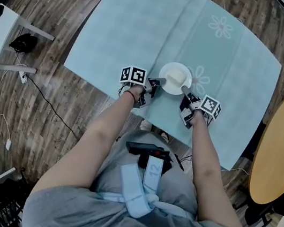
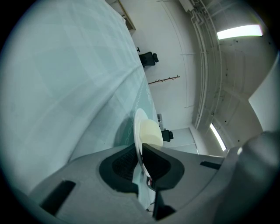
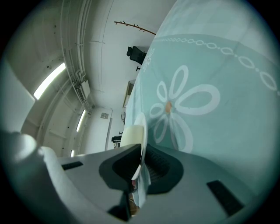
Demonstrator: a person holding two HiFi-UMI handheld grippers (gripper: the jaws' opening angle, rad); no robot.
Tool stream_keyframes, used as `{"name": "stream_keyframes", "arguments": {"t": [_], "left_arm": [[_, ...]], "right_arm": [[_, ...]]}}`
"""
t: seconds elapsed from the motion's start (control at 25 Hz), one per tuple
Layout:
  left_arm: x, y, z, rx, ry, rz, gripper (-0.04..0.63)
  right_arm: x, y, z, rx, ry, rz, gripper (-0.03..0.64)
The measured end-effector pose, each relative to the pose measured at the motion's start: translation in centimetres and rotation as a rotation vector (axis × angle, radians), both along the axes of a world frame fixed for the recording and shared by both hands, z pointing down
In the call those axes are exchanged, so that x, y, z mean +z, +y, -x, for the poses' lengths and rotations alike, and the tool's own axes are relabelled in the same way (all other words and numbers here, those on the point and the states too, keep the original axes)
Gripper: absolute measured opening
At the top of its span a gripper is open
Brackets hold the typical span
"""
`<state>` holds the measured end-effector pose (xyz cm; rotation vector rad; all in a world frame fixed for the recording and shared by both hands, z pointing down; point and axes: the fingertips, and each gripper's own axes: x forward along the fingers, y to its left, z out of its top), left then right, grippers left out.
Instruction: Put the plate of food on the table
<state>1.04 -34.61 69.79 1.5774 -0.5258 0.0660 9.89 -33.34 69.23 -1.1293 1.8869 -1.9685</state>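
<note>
Plate [image 1: 180,66] with pale bun-like food [image 1: 174,77] gripped from both sides. Left gripper [image 1: 155,85] clamped on left rim, right gripper [image 1: 186,97] clamped on right rim; both gripper views show rim pinched between pads. Plate low over near edge of light-blue tablecloth [image 1: 147,24], next to flower print [image 1: 201,78]; contact with cloth uncertain. Judgement: carry nearly done. Left to do: seat plate, release both claws, withdraw. Writing: none legible on plate or cloth; only square black-white markers on marker cubes [image 1: 133,74].
</note>
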Motion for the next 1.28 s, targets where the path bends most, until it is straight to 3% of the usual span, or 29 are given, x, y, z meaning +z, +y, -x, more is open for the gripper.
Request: {"name": "stream_keyframes", "arguments": {"t": [0.84,1.28], "left_arm": [[1.5,-0.5,-0.4,0.065,-0.049,0.051,0.035],[1.2,0.8,-0.6,0.171,-0.068,0.079,0.066]], "right_arm": [[1.3,-1.3,-0.7,0.102,-0.029,0.03,0.04],[1.2,-2.3,-1.5,0.145,-0.012,0.041,0.038]]}}
